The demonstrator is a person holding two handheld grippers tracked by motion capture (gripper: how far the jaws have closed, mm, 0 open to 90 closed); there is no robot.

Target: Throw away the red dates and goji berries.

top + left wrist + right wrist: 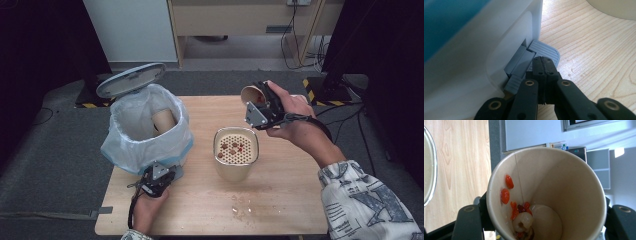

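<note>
A brown paper cup [250, 93] is tipped on its side above the table, with my right gripper [256, 106] shut on it. In the right gripper view the cup [564, 182] holds red berries [509, 181] and a pale fruit piece [522, 221] stuck to its wall and bottom. Below it stands a beige container [236, 170] topped by a perforated strainer [235, 146] with a few bits on it. At the left, my left gripper [169, 175] is shut, its tips [543, 62] pressing on the grey pedal [544, 50] of a white pedal bin [120, 145].
The bin's lid [131, 79] stands open, and a second paper cup [163, 120] lies inside the white liner. Small wet spots [240, 205] mark the wooden table [290, 200] near its front edge. Cables and a yellow-black striped base [315, 92] lie beyond the far right corner.
</note>
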